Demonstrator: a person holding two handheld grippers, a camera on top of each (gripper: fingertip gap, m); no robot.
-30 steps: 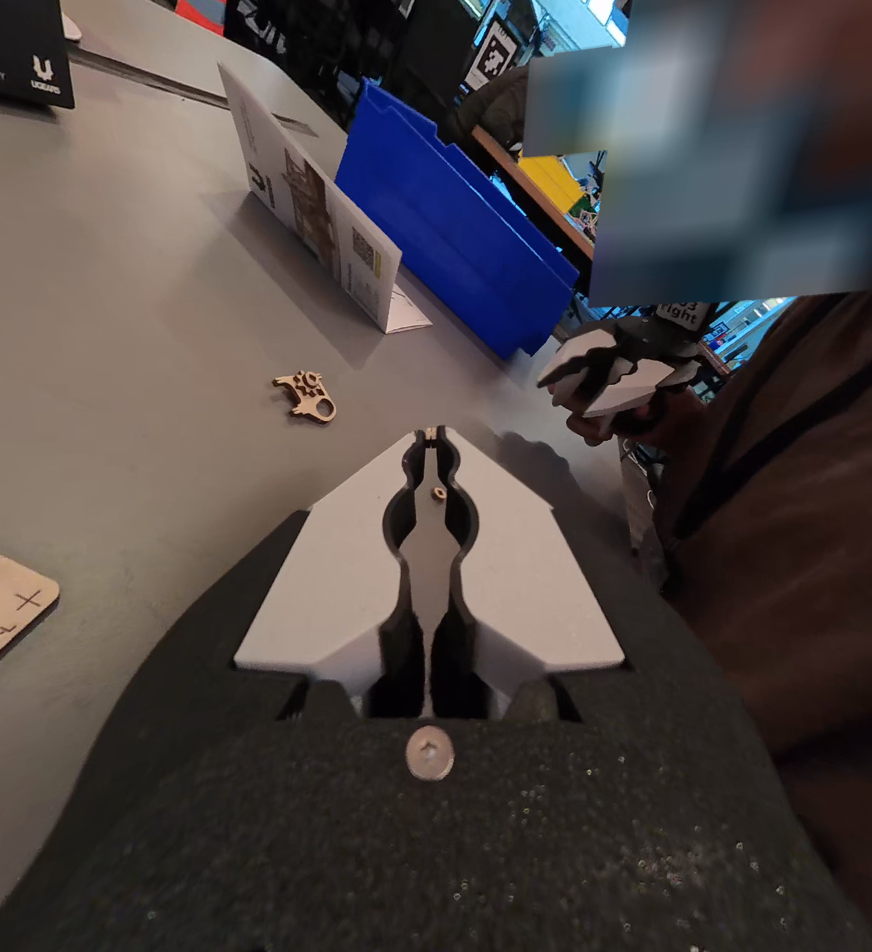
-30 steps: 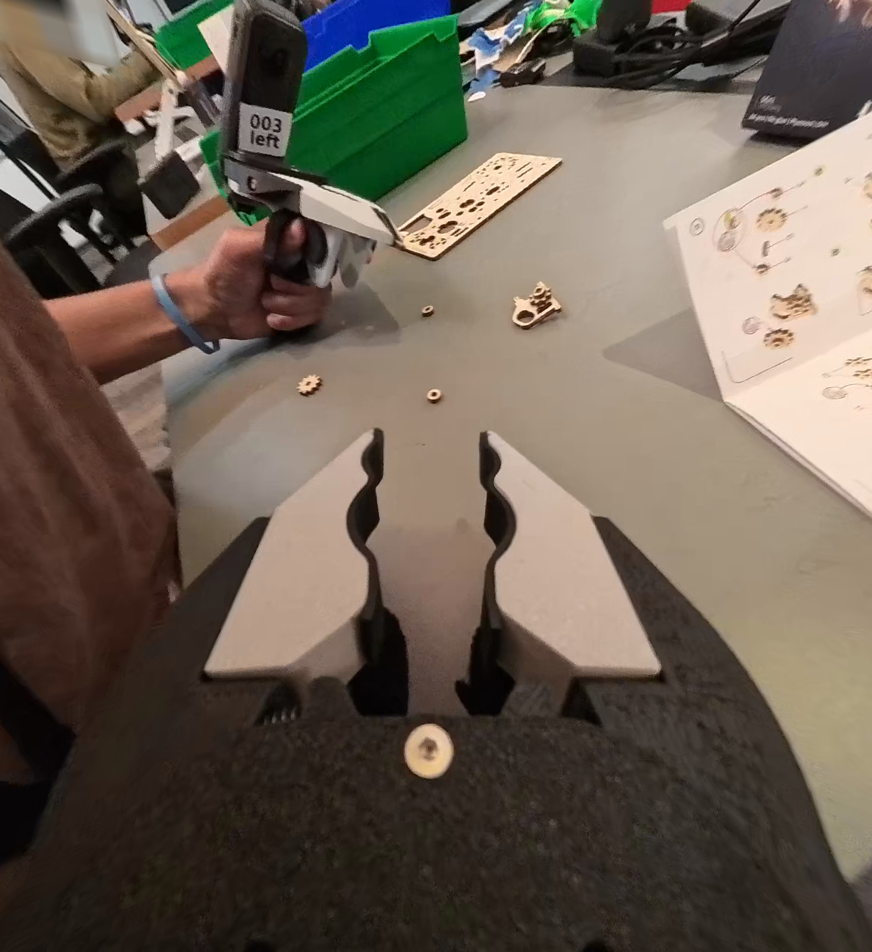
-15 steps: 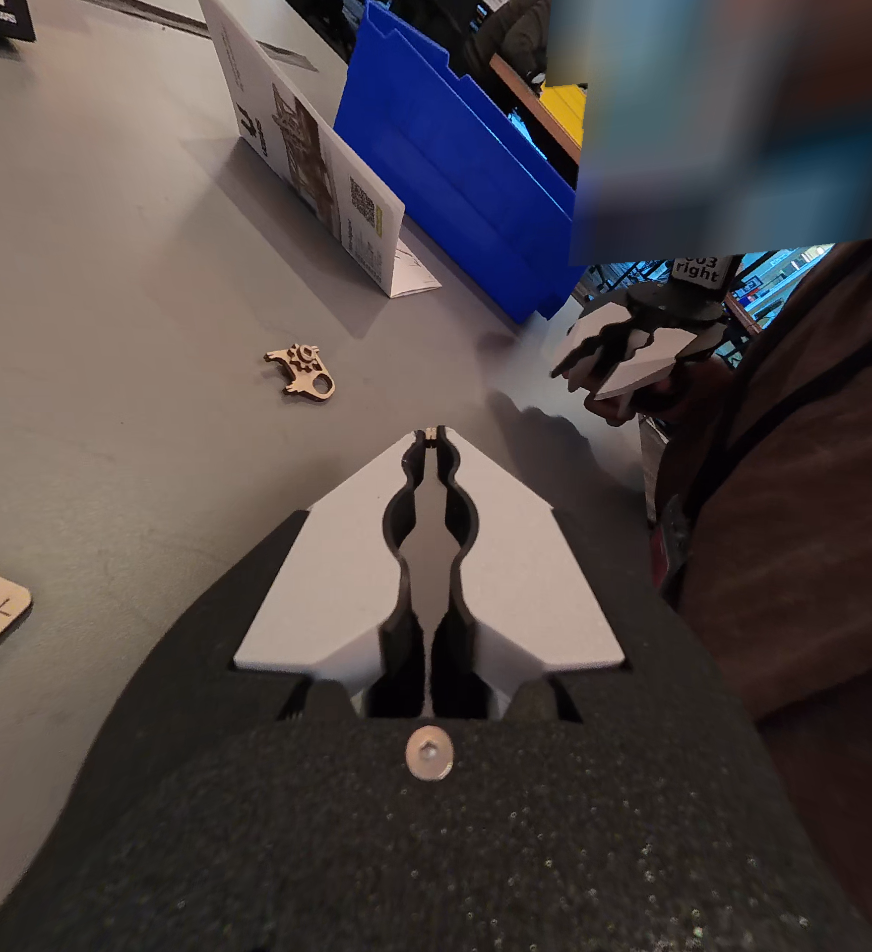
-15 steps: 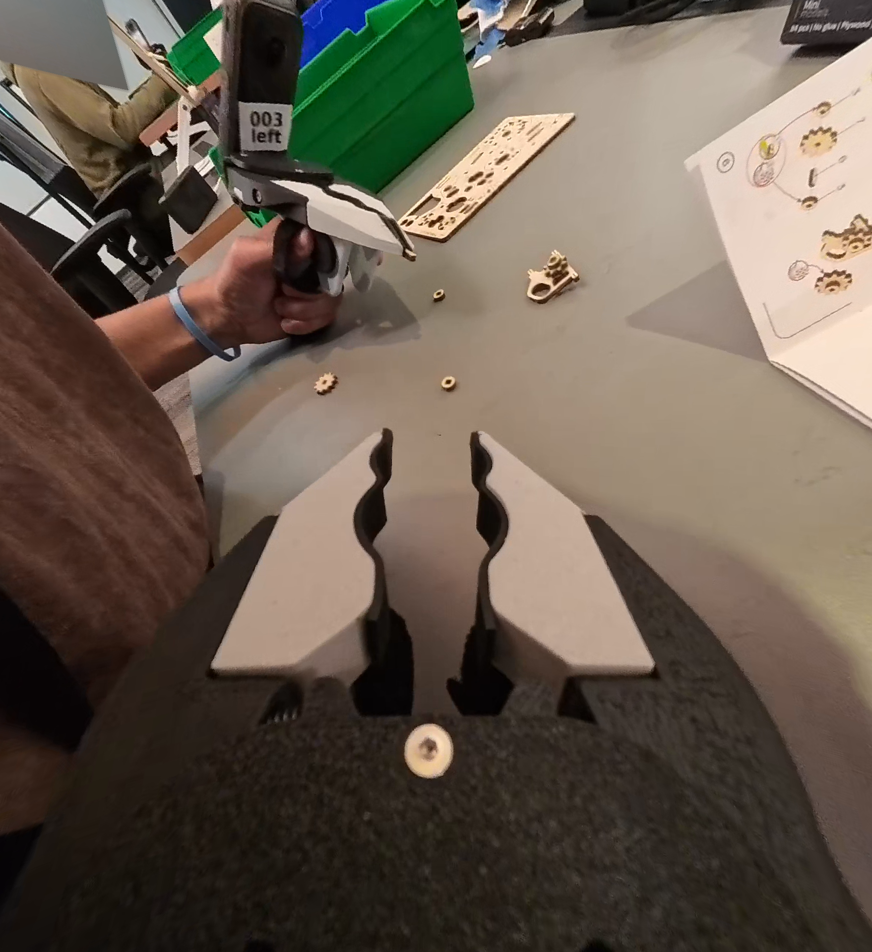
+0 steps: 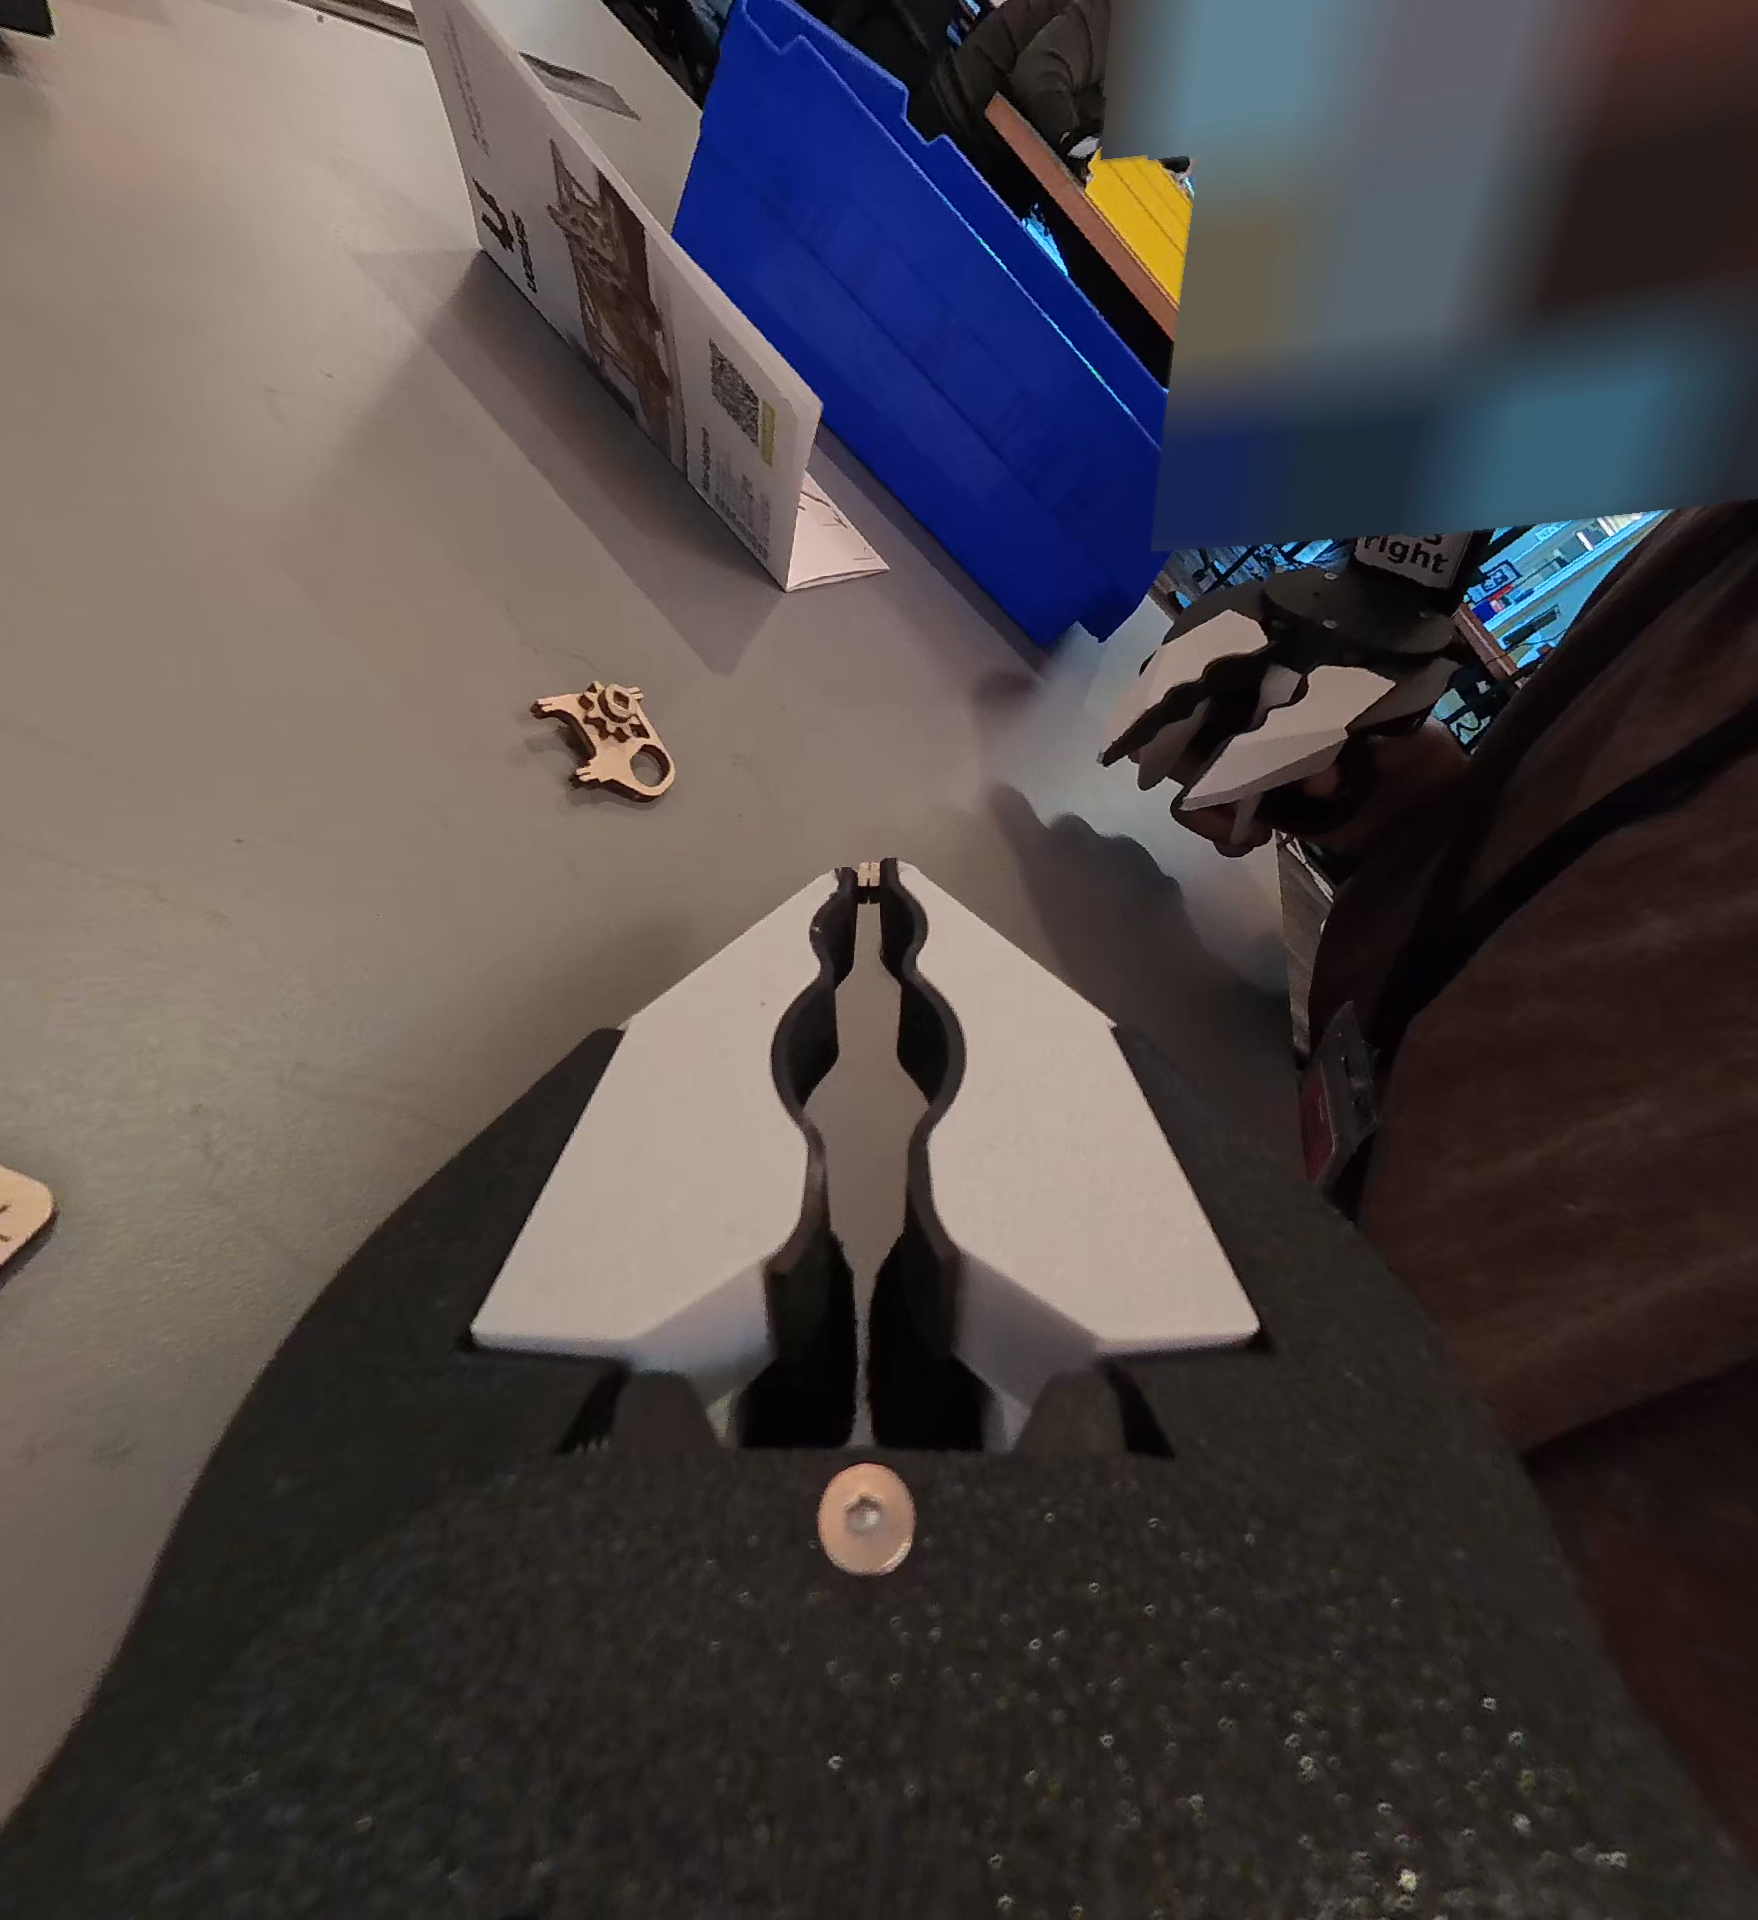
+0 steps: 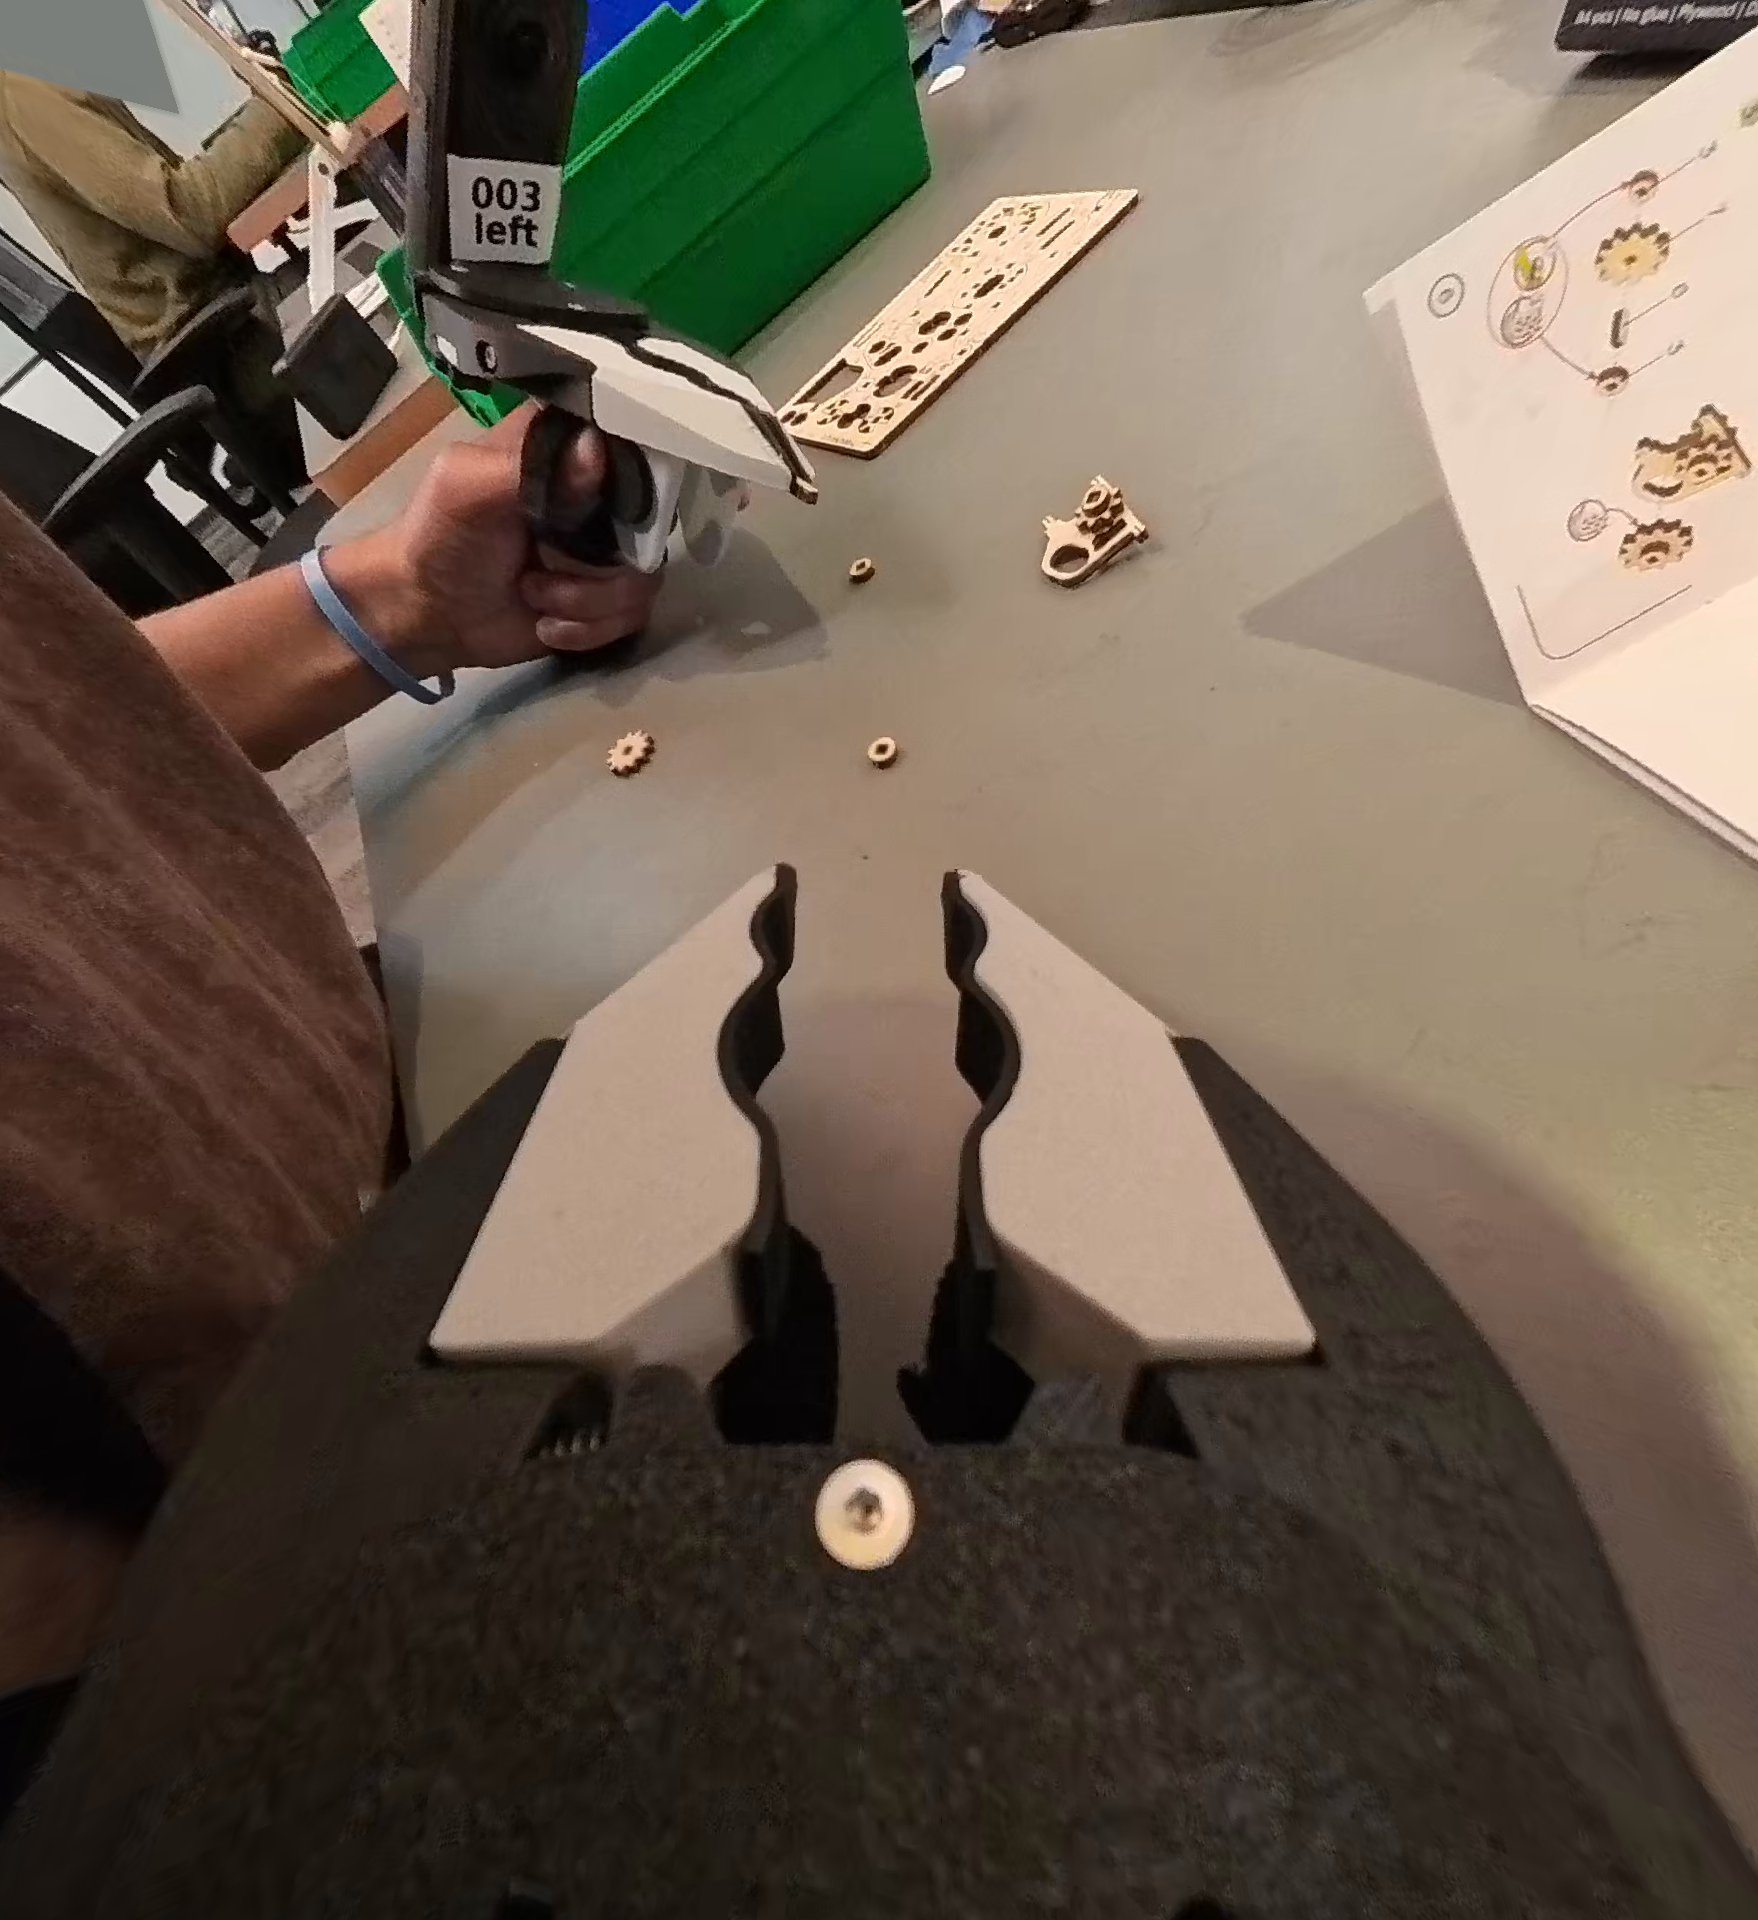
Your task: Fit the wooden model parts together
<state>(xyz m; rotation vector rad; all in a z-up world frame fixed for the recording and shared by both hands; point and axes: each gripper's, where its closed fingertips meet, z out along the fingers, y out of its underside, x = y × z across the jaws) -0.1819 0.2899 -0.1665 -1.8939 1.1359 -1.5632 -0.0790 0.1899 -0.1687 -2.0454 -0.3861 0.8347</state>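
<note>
My left gripper point(image 5: 867, 883) is shut on a tiny wooden piece point(image 5: 867, 875) pinched at its very tips, held above the grey table. It also shows in the right wrist view point(image 6: 800, 486), raised in a hand. A wooden sub-assembly with a gear point(image 5: 610, 740) lies ahead and to the left of it, and shows in the right wrist view point(image 6: 1093, 530). My right gripper point(image 6: 867, 894) is open and empty, low over the table. A small gear point(image 6: 631, 752) and a wooden ring point(image 6: 883, 752) lie just beyond its tips. A second ring point(image 6: 860, 568) lies farther off.
A punched-out wooden sheet point(image 6: 958, 312) lies beside a green bin point(image 6: 729, 197). An open instruction booklet point(image 6: 1633, 468) stands on the right. A blue bin point(image 5: 916, 343) stands behind it. The table edge and a person's brown sleeve point(image 6: 127, 935) are at the left.
My left gripper has lifted and swung away from the ring that lay under its fingers, still pinching the tiny piece. My right gripper has edged forward toward the loose gear and ring.
</note>
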